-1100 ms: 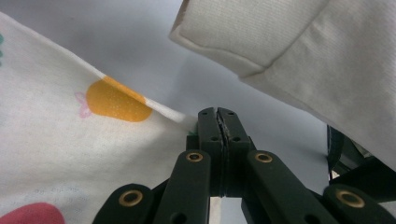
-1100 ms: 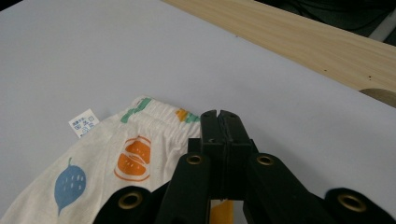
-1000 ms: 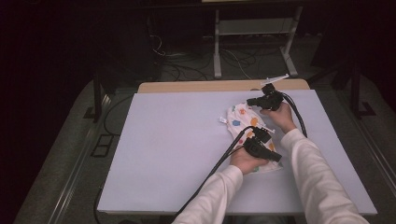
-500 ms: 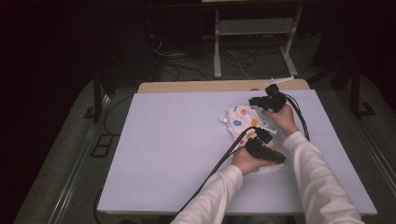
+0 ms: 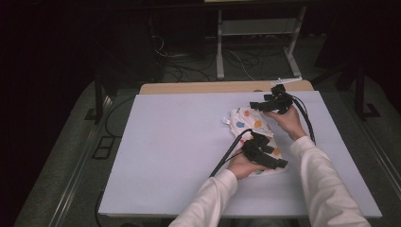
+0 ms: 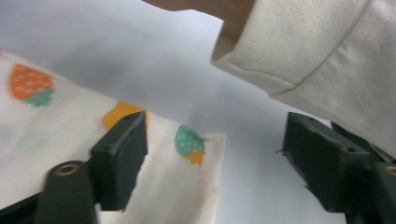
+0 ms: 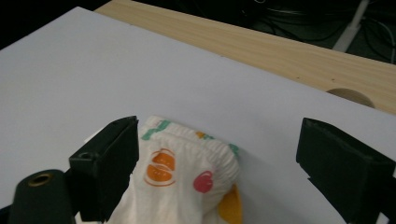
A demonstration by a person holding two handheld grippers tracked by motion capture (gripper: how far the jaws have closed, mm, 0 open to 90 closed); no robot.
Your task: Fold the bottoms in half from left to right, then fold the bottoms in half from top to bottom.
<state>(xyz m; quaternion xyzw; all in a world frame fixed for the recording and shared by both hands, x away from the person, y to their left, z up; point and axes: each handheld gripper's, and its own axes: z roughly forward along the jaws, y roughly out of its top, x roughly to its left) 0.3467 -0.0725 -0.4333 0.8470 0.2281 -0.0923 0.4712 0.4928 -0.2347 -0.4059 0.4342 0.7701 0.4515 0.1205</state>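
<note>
A small white garment (image 5: 247, 124) printed with coloured fruit lies crumpled on the pale table top (image 5: 179, 146), right of centre. My left gripper (image 5: 272, 155) hovers over its near end, and its jaws have just been opening. In the left gripper view the garment's corner (image 6: 187, 158) lies below the wide gap of that gripper (image 6: 219, 163), untouched. My right gripper (image 5: 256, 105) is at the far end, and its jaws have also just been opening. In the right gripper view the elastic edge of the garment (image 7: 187, 172) sits between the spread jaws of that gripper (image 7: 224, 172), free of the pads.
A cream sleeve (image 6: 317, 51) crosses above the left gripper's view. A wooden strip (image 5: 198, 87) with a round hole (image 7: 350, 95) runs behind the pale top. Cables and metal stand legs (image 5: 220, 52) are on the dark floor beyond.
Both grippers have opened and let go of the garment, which now rests on the table. Both hands have drawn back slightly from it.
</note>
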